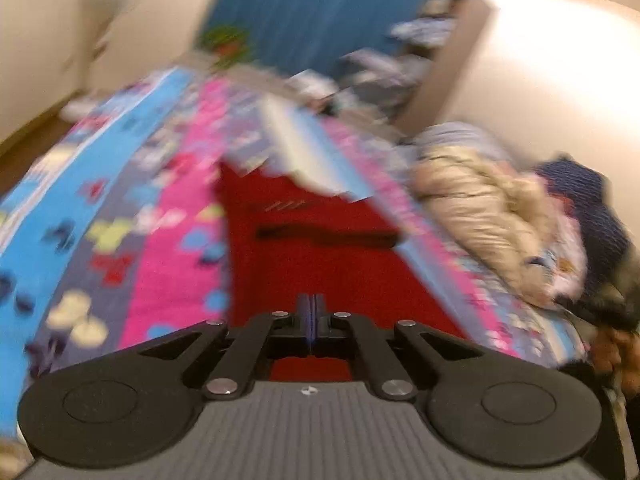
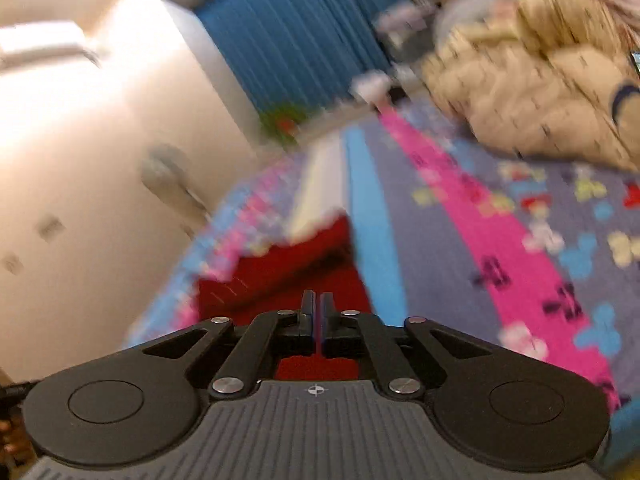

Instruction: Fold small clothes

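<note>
A small red garment (image 1: 316, 248) lies on a colourful patterned bedspread (image 1: 120, 208), with a dark line across its middle. My left gripper (image 1: 311, 304) has its fingers closed together over the near edge of the red cloth. In the right wrist view the red garment (image 2: 280, 272) lies below and ahead of my right gripper (image 2: 317, 300), whose fingers are pressed together with red cloth showing between and under them. Both views are blurred by motion.
A beige puffy jacket (image 1: 488, 208) and dark blue clothing (image 1: 588, 208) lie at the right of the bed; the jacket also shows in the right wrist view (image 2: 532, 76). A blue curtain (image 1: 316, 16) hangs behind. Cream walls surround the bed.
</note>
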Demonstrator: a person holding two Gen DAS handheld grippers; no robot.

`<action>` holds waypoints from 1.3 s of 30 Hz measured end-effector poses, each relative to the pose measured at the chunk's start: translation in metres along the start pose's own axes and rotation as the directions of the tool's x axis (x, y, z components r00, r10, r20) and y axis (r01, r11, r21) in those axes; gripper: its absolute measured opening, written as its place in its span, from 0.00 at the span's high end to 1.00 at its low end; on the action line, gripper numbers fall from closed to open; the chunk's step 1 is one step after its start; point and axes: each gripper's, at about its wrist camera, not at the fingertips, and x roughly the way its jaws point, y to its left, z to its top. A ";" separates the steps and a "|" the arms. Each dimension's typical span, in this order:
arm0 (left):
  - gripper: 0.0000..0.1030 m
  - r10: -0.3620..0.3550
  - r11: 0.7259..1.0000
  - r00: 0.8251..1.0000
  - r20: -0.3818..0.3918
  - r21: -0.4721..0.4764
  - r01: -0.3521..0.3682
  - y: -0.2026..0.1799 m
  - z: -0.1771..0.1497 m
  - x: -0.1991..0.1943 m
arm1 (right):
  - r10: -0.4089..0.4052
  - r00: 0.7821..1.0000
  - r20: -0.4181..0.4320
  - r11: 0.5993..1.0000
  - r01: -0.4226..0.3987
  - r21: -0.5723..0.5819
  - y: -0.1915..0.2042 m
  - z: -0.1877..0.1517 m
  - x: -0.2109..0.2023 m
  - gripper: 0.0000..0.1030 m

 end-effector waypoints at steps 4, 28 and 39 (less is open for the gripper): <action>0.87 0.018 0.993 0.995 -0.100 -0.117 -0.030 0.010 -0.011 0.045 | -0.063 0.984 -0.165 0.997 0.068 0.026 0.005 -0.010 0.070 0.64; 0.90 0.196 0.976 0.934 -0.297 -0.038 -0.217 0.007 -0.071 0.125 | -0.238 0.880 -0.411 0.966 0.172 -0.192 0.020 -0.064 0.184 0.84; 0.95 -0.088 0.995 0.995 -0.054 -0.049 0.085 0.004 -0.007 -0.011 | 0.088 0.988 -0.127 0.996 -0.089 -0.005 0.043 -0.007 0.029 0.96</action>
